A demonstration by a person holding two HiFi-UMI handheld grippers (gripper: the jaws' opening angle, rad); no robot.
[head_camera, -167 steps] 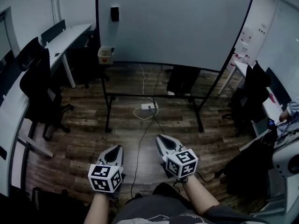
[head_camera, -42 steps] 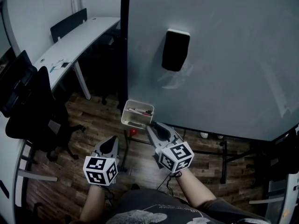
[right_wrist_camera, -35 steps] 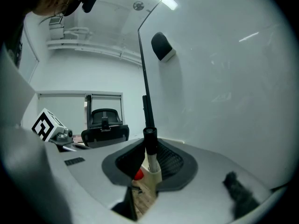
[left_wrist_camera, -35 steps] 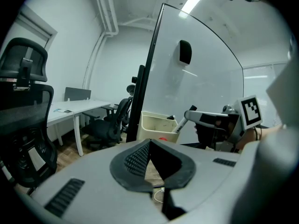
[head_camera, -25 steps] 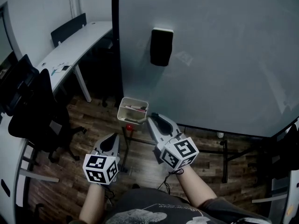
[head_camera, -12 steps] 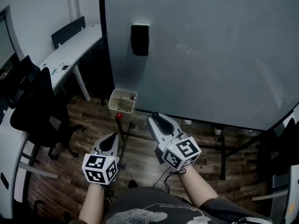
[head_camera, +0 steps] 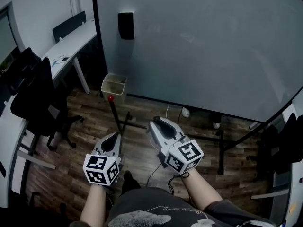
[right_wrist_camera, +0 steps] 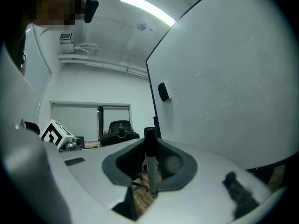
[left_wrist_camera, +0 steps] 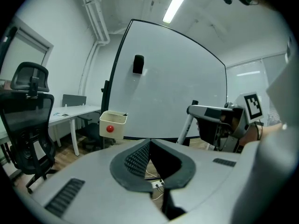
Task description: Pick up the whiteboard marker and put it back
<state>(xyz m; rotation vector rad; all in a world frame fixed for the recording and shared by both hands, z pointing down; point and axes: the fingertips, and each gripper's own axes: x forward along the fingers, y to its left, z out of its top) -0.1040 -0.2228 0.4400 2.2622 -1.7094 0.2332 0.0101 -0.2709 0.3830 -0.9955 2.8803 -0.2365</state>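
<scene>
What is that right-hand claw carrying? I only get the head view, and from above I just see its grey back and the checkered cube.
Observer: The right gripper view shows the right gripper shut on a whiteboard marker, with a jaw pressing on each side of it.
Operator: Which way up is it sitting in there?
Observer: Upright in that view. Its dark cap is on top, poking just above the jaw tips, and the pale barrel runs down between the pads.
</scene>
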